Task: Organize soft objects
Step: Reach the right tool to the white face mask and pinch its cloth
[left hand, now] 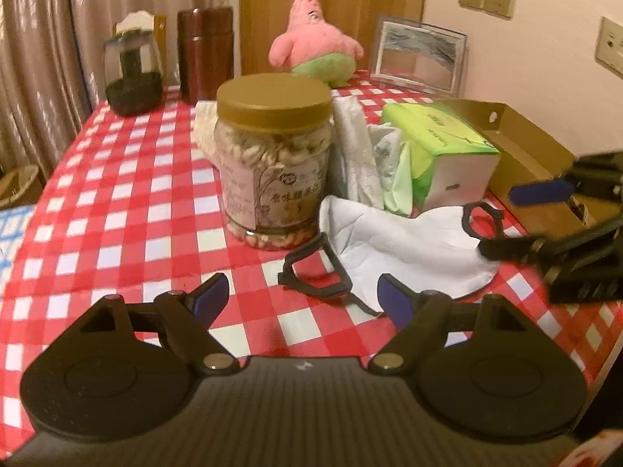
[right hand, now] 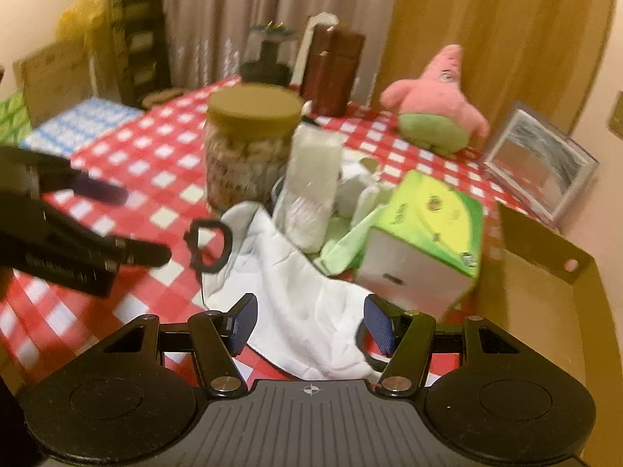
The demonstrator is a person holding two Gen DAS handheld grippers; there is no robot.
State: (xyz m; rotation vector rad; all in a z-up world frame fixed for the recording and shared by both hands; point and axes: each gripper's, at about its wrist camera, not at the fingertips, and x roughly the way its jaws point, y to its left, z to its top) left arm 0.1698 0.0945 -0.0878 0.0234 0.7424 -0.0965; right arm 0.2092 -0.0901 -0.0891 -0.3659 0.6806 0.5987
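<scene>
Left tongs [left hand: 301, 297] (gaping), white mask [left hand: 409, 241] just beyond

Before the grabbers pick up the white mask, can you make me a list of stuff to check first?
1. Left gripper open: ok.
2. Right gripper open: ok.
3. White mask flat on the table: ok.
4. Mask between the right pads: ok, not pinched yet.
5. Left ear loop free to grab: ok.
6. Nut jar clear of the mask: cannot tell, very close.
</scene>
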